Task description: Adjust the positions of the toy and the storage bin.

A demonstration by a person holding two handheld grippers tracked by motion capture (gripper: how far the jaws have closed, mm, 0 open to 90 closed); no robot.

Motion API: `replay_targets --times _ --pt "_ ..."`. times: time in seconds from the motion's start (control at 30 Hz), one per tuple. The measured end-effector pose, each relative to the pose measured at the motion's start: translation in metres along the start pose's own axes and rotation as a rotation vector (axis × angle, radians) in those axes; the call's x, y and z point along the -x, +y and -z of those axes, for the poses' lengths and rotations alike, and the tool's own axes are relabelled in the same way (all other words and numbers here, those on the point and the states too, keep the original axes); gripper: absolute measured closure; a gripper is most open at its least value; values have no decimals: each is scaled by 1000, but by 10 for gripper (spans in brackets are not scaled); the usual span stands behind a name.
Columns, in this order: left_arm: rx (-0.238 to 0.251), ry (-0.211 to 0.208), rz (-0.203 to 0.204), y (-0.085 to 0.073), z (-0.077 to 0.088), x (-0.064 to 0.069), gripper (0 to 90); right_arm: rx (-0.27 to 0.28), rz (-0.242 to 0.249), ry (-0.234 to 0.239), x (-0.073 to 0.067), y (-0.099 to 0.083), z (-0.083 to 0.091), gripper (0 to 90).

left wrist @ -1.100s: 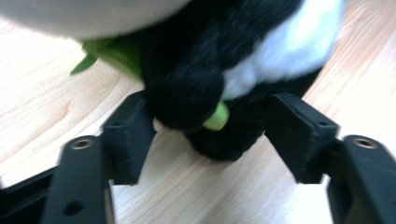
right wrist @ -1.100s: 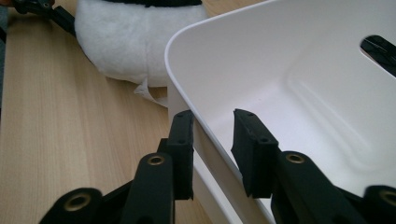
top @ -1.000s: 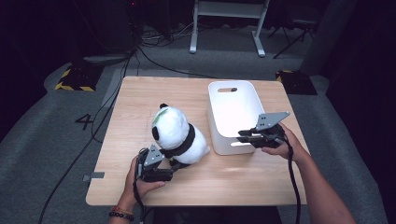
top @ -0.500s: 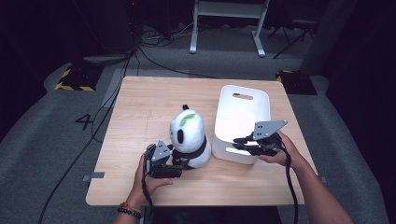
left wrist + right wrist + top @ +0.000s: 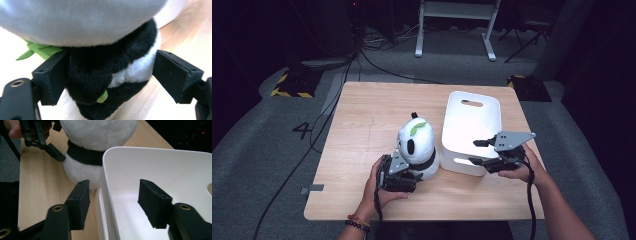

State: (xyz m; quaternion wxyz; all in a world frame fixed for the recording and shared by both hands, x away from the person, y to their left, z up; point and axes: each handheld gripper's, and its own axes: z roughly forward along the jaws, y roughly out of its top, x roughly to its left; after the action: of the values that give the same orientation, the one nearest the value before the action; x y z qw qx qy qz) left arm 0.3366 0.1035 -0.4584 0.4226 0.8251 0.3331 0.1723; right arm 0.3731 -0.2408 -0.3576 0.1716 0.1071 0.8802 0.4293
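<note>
On the table a plush panda stands upright, just left of a white bin and near the front edge. It has a white head with a green leaf on top and a black band around its middle.

My left tool sits low at the panda's front-left side, my left hand wrapped around its body. In the left gripper view its jaws are spread wide on either side of the panda's black lower part; the left jaw lies against the black fur, while the right jaw stands apart from it with wood showing between. So the left tool is open, not clamped on the toy. Green leaf pieces show beside the left jaw and under the black fur.

My right tool is over the near right part of the bin, held in my right hand. In the right gripper view its jaws are parted and straddle the bin's near wall: one jaw outside, toward the panda, the other inside over the white interior. Neither jaw clearly touches the wall. That view also shows the panda pressed close to the bin's outer corner, with my left tool at its black band.

The bin has a slot handle at its far end.
</note>
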Motion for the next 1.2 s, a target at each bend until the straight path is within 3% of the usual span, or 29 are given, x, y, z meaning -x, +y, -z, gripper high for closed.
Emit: replay_targets --times 0.1,0.23,0.3,0.33,0.43,0.47,0.57,0.6,0.7,0.77,0.83,0.87,0.97,1.0,1.2 --pt "-2 2 -7 0 -2 -1 173 20 -9 -30 0 -3 12 383" --pt "-39 5 -14 3 -5 -6 311 54 -34 -130 5 -21 45 307" --pt "-43 10 -27 3 -5 -7 374 61 -46 -143 6 -24 49 299" --pt "-56 21 -35 5 -6 -8 412 78 -91 -174 10 -36 62 285" --pt "-52 30 -35 5 -9 -10 487 89 -127 -194 13 -47 70 265" --pt "-49 35 -40 6 -11 -13 508 92 -173 -217 18 -62 76 252" --pt "-49 38 -43 7 -13 -17 540 73 -195 -237 22 -76 76 243" --pt "-46 36 -40 7 -14 -18 568 24 -213 -262 25 -90 71 227" --pt "-42 32 -48 9 -16 -24 593 10 -230 -276 27 -101 67 227" --pt "-44 28 -44 10 -17 -28 618 -21 -276 -298 31 -122 57 232" --pt "-38 24 -41 10 -18 -31 622 -29 -282 -298 31 -125 55 234" --pt "-31 15 -34 9 -19 -34 637 -71 -298 -318 33 -140 47 233" --pt "-39 2 -37 9 -18 -36 650 -96 -318 -322 35 -151 41 235" --pt "-37 0 -36 9 -17 -37 656 -127 -327 -334 35 -161 36 236" --pt "-20 -1 -40 8 -16 -39 682 -162 -371 -337 34 -184 28 243"
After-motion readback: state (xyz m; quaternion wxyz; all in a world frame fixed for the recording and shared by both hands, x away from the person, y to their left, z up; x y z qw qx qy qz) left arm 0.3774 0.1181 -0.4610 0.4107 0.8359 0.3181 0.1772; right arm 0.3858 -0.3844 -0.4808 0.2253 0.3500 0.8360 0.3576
